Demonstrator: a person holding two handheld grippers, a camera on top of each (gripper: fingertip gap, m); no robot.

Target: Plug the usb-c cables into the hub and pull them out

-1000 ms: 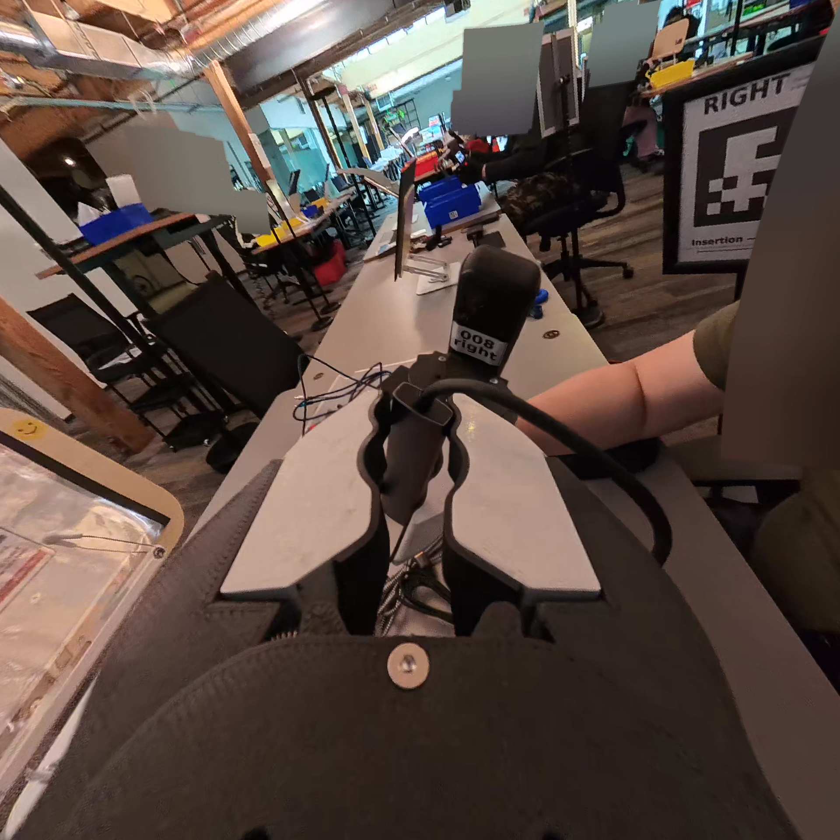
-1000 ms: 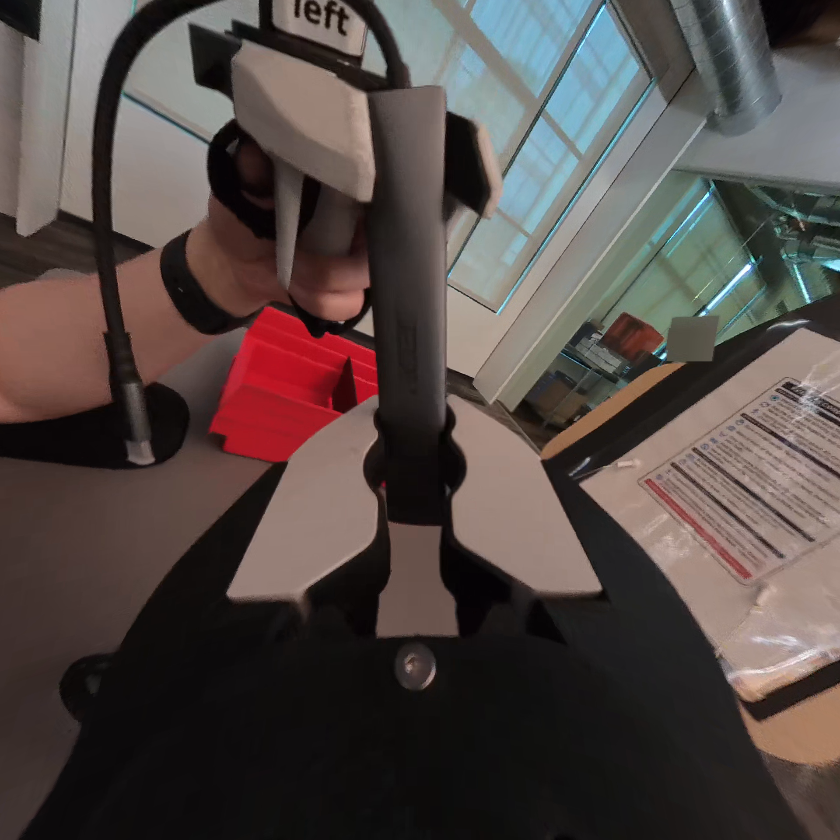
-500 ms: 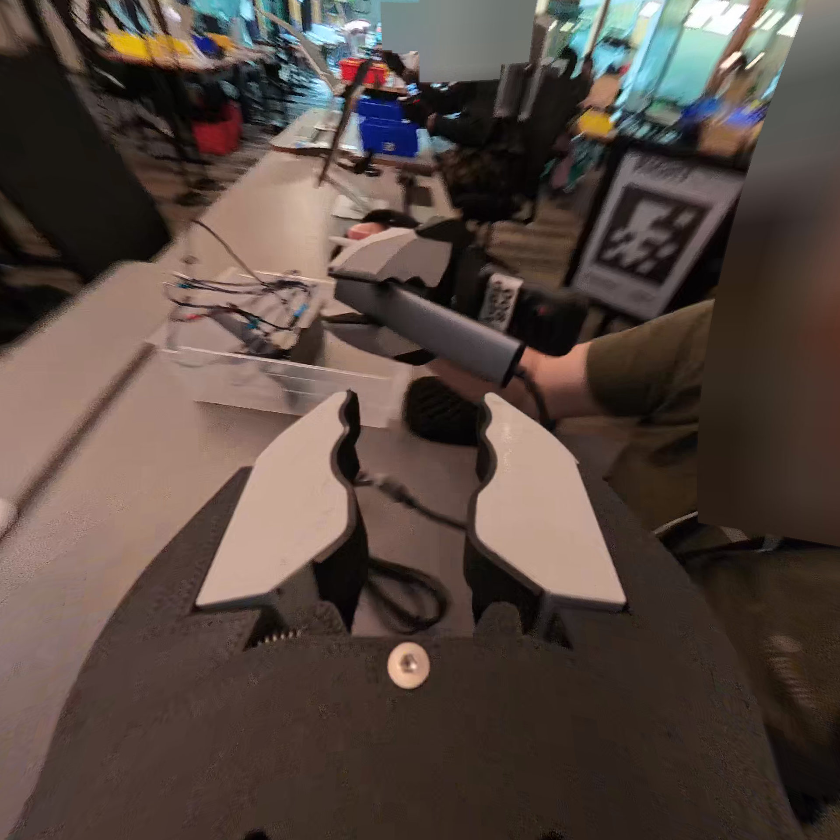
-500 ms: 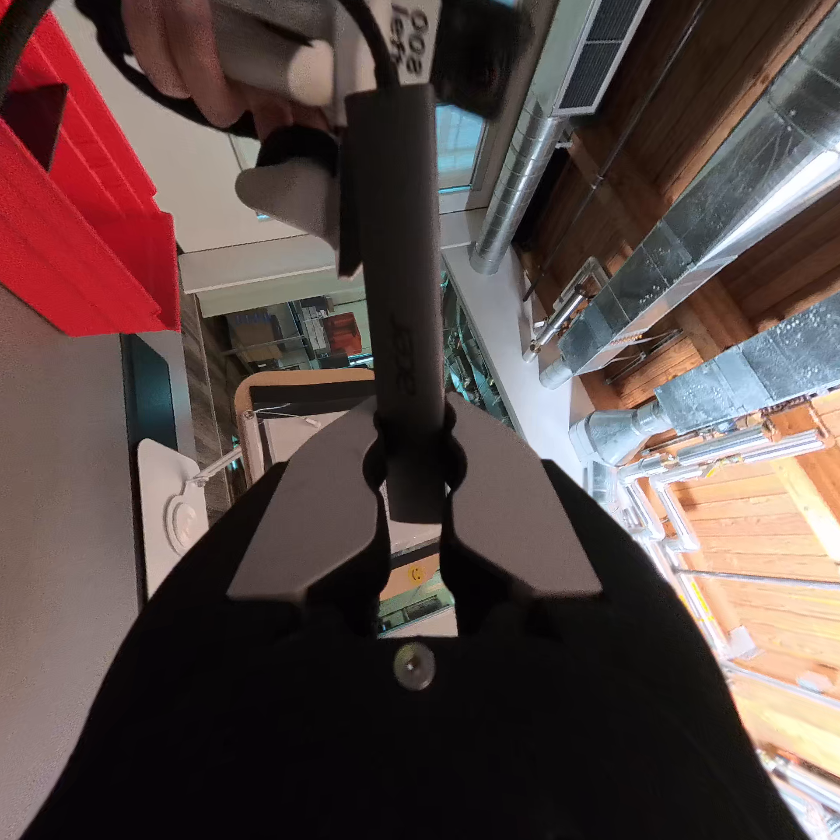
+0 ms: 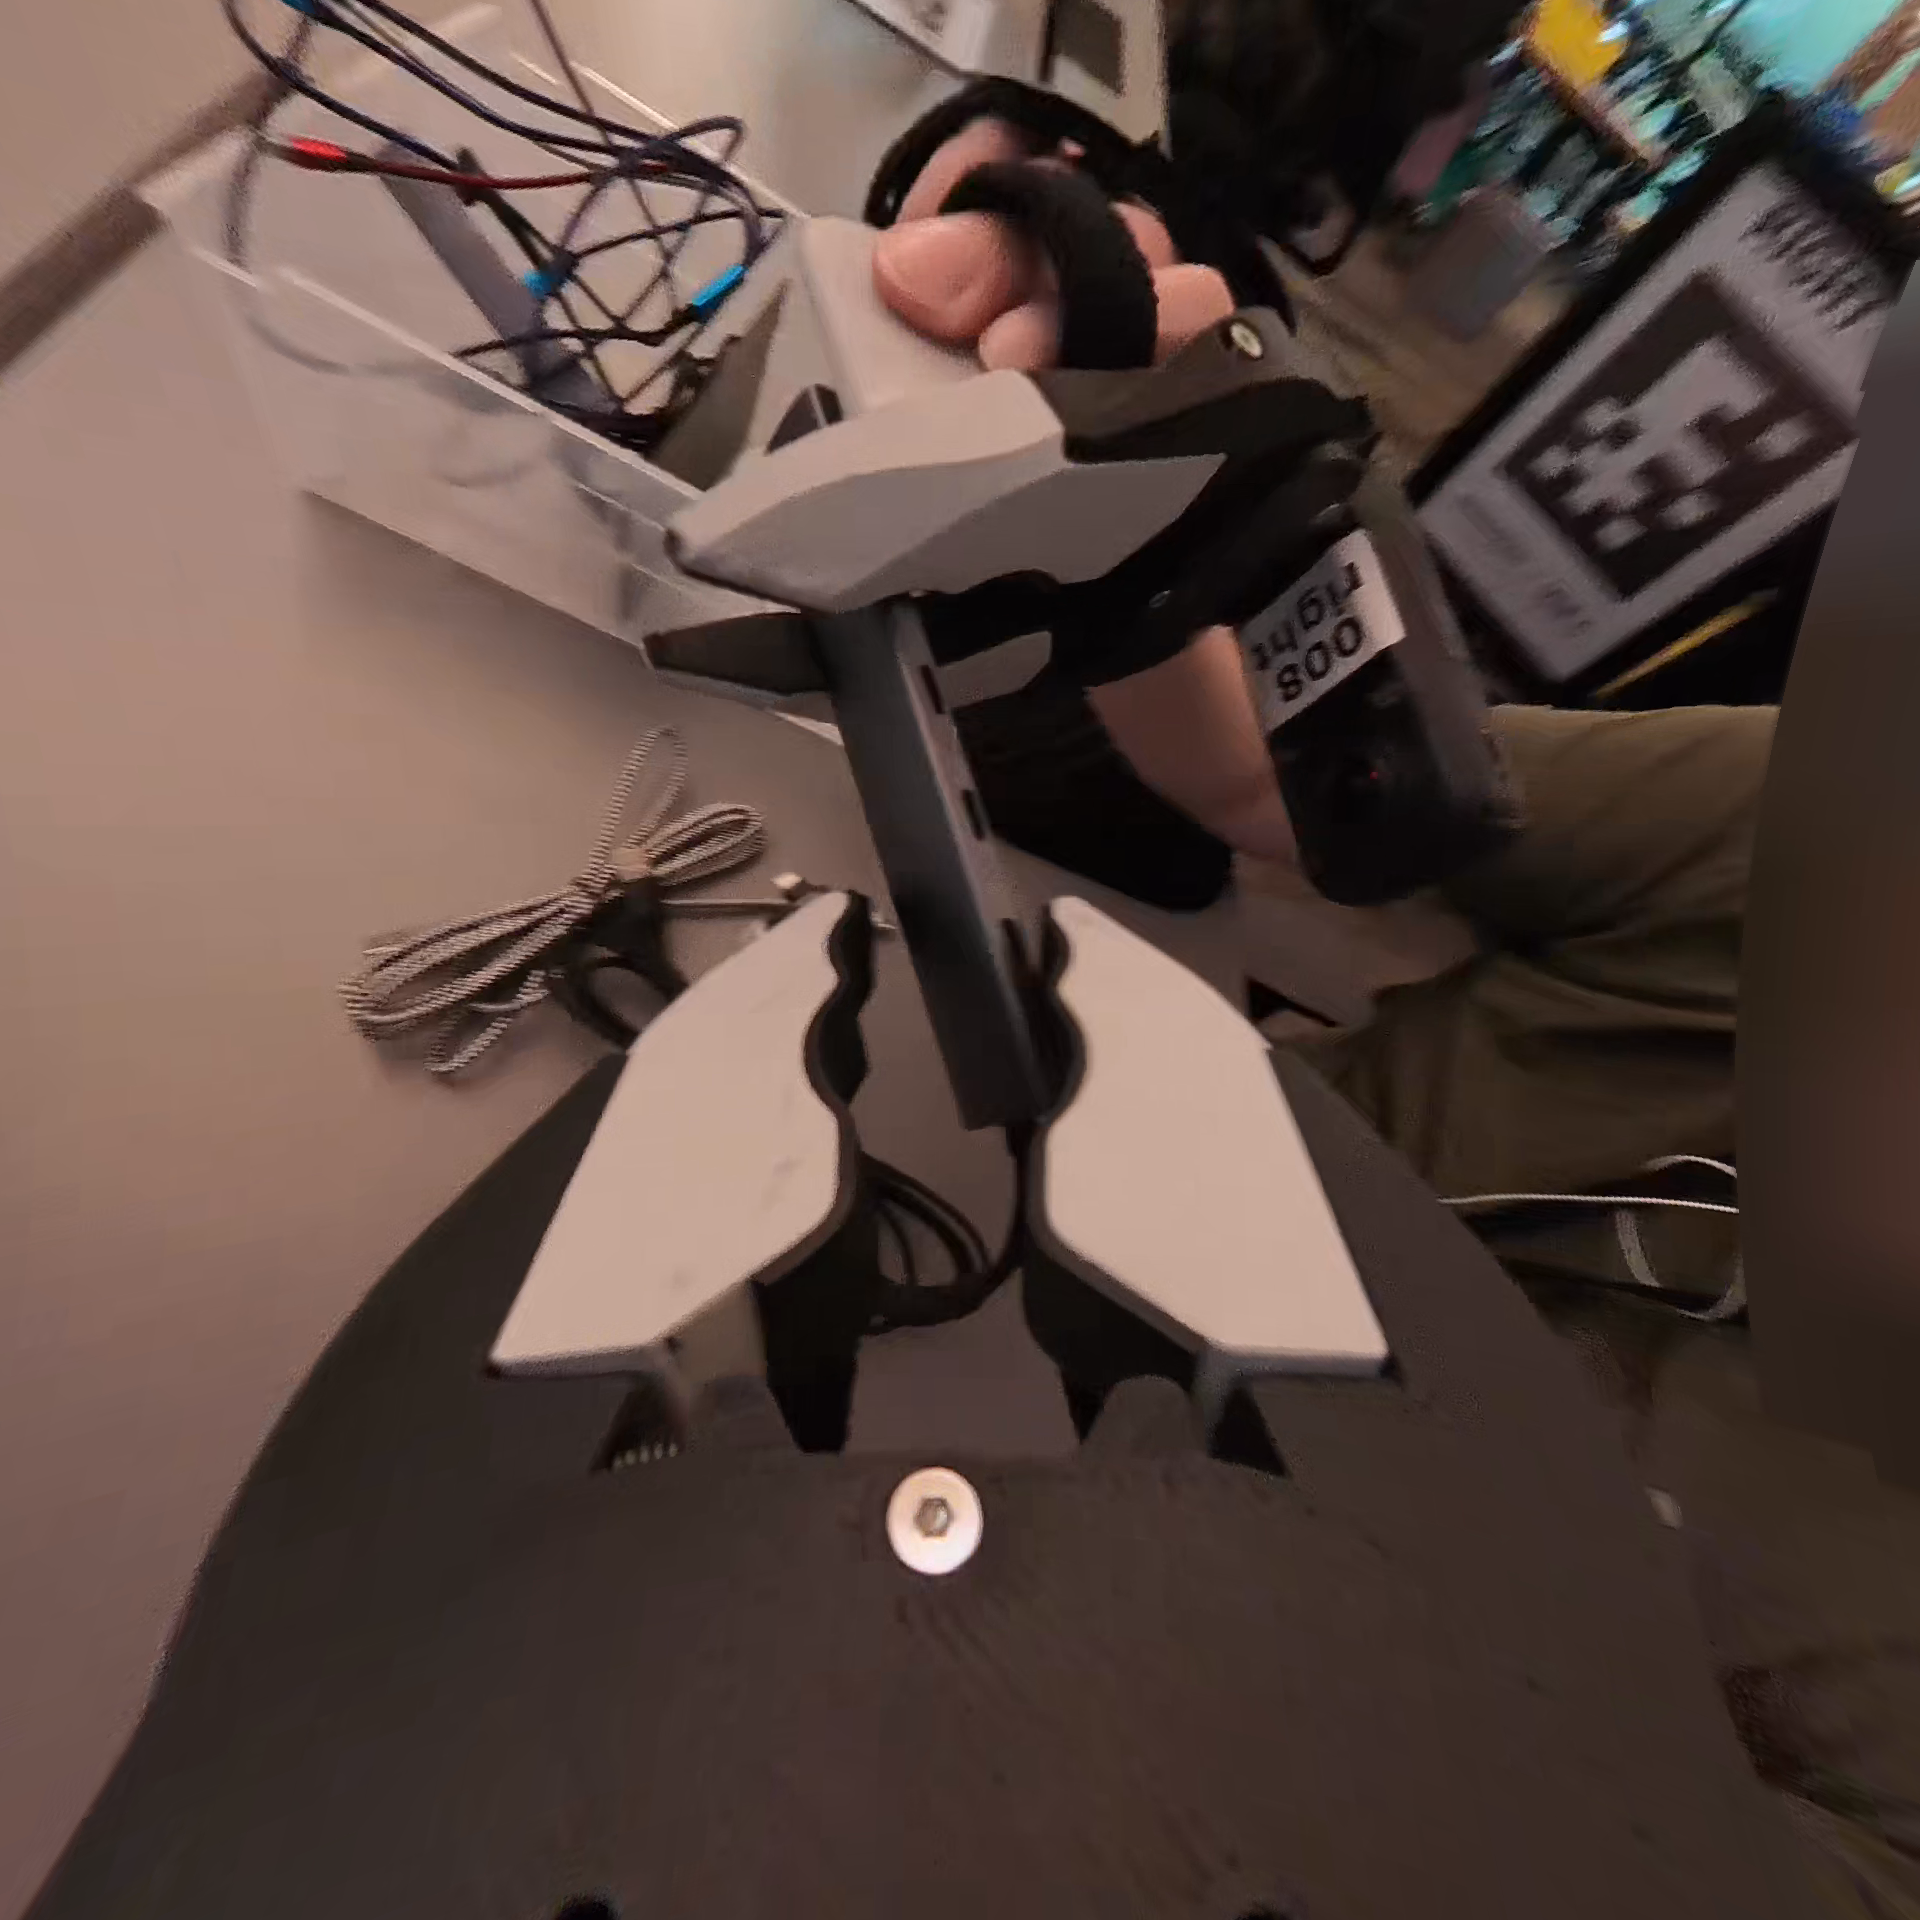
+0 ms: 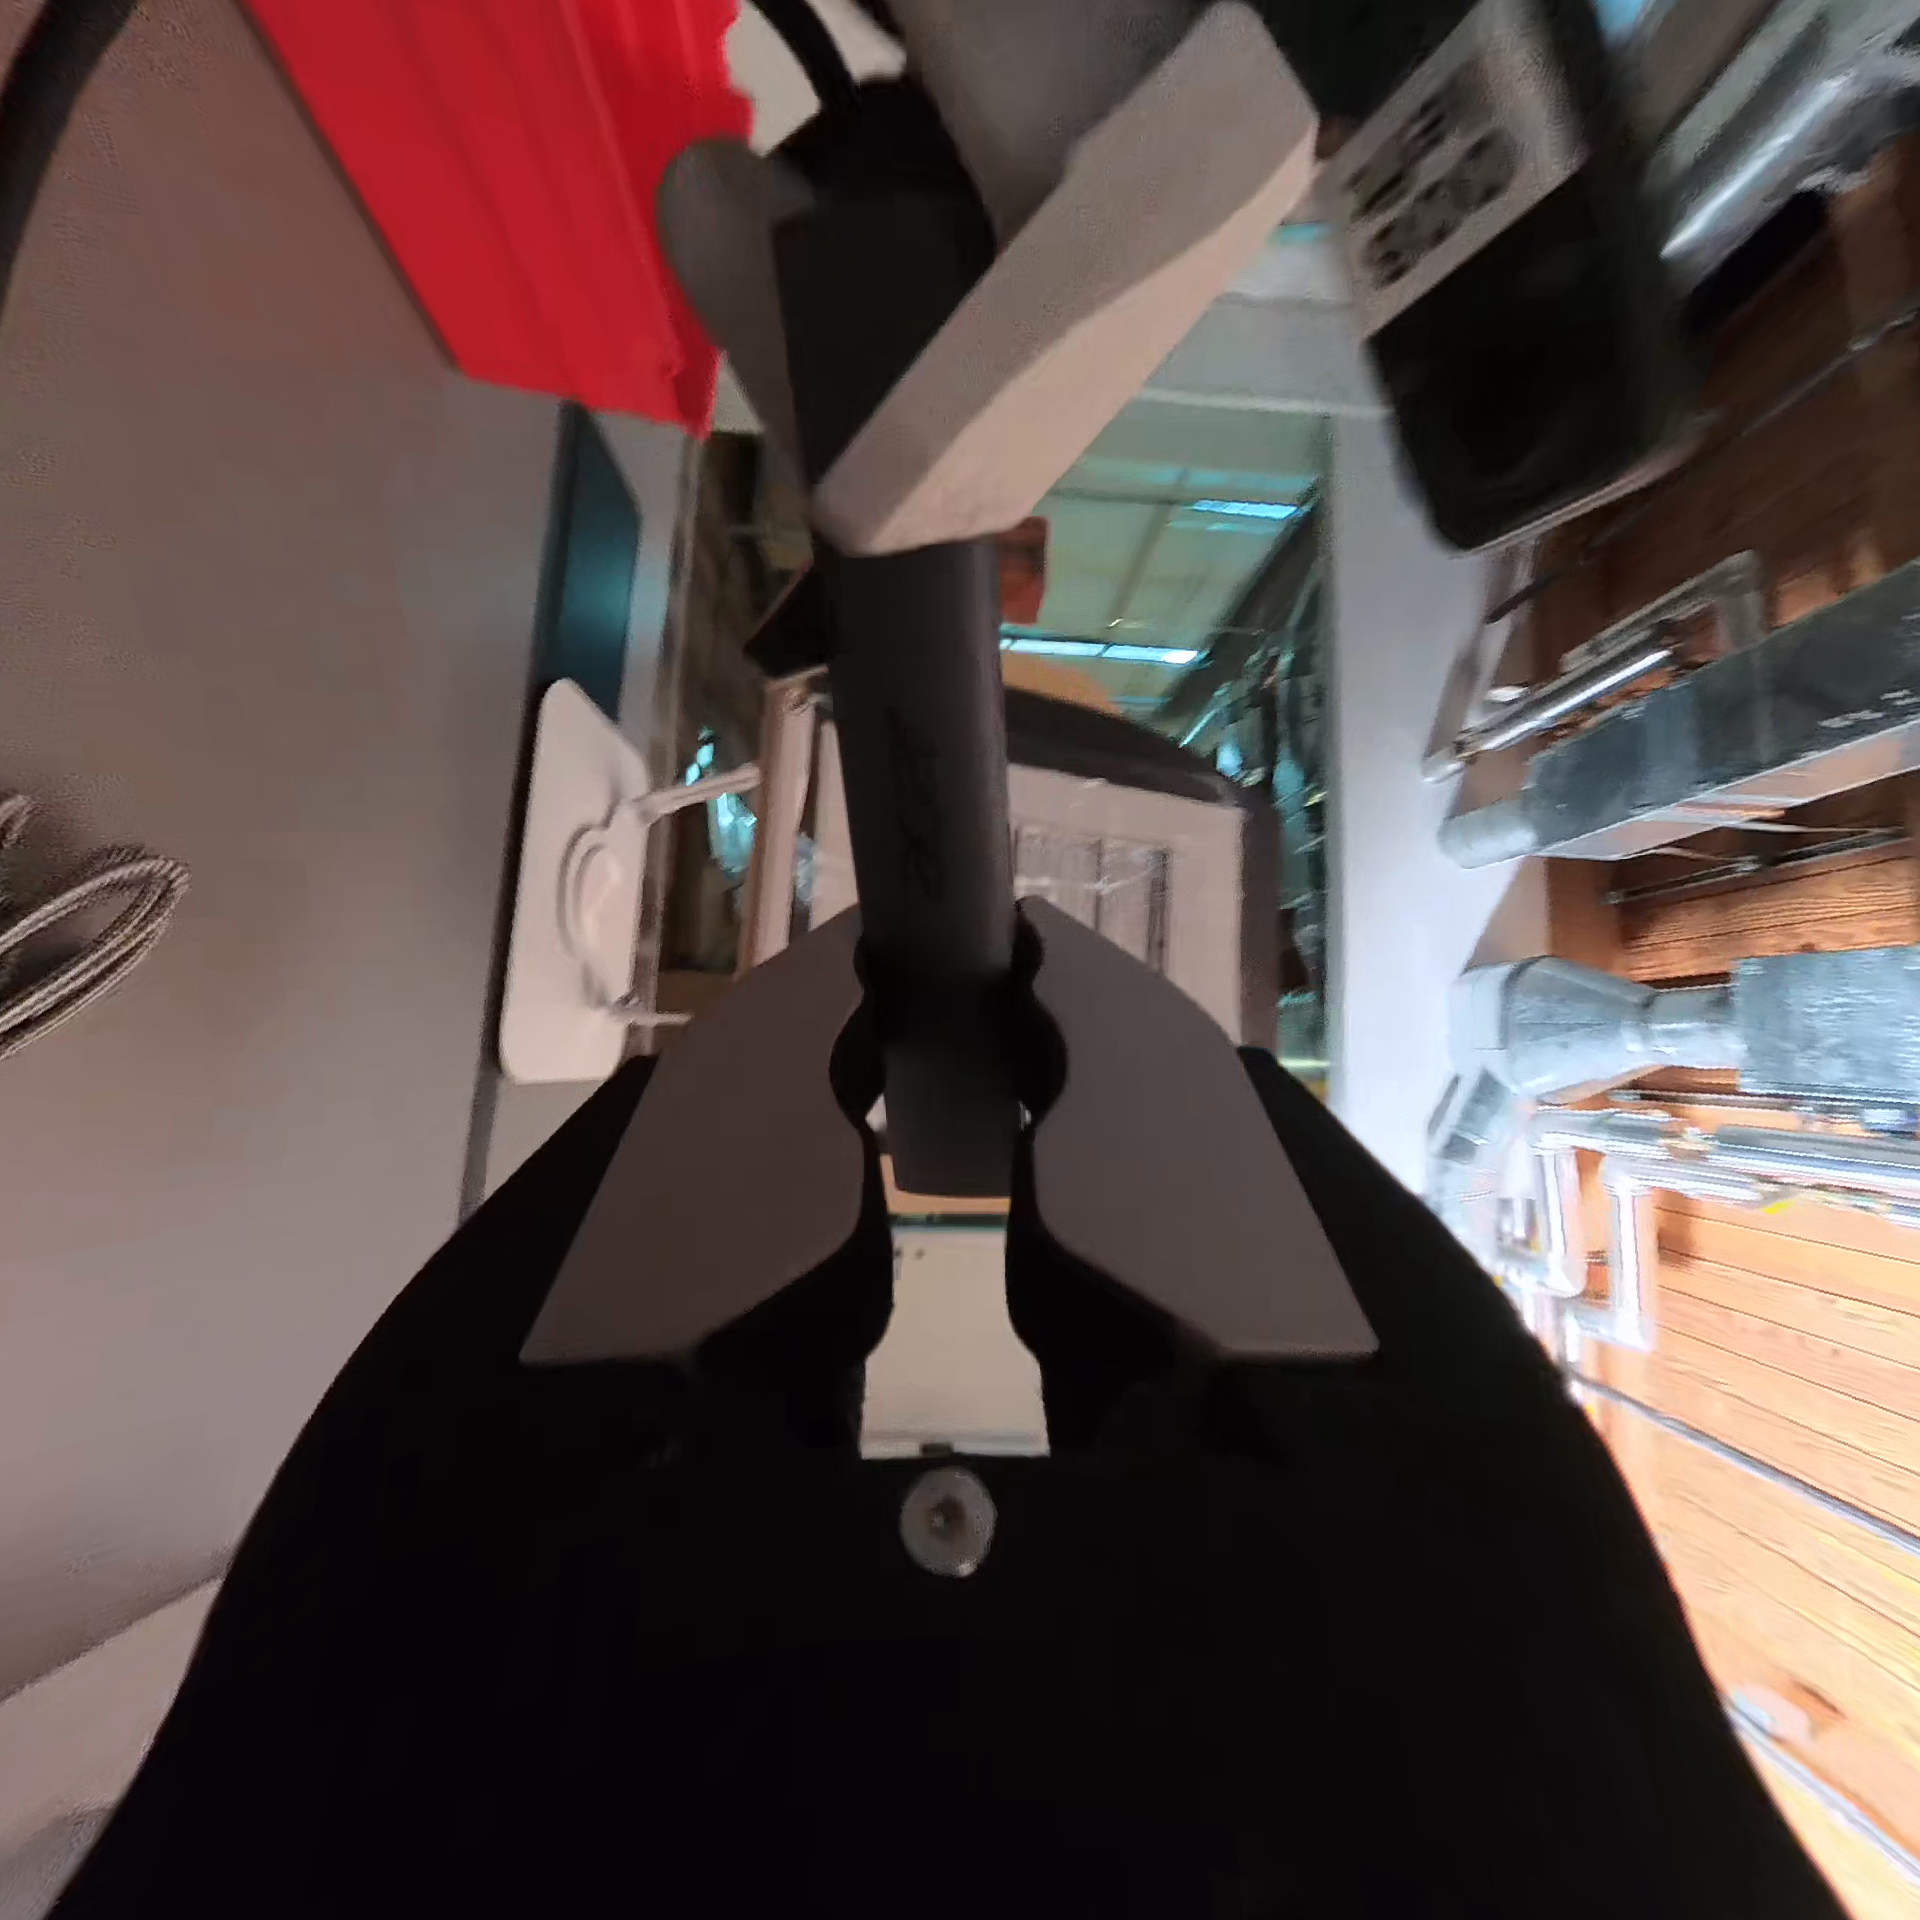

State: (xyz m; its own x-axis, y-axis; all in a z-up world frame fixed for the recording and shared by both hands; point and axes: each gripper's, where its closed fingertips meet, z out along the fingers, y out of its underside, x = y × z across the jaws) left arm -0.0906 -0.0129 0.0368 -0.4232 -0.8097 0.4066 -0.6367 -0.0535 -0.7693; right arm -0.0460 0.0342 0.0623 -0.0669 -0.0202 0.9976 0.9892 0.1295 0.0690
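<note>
The grey desk fills the left of frame. At centre, the right gripper is clamped on 1 end of the dark USB-C hub, apparently presenting its side ports. The left gripper is spread around the other end, not pinching. Braided cables lie coiled at mid-left, unplugged.
</note>
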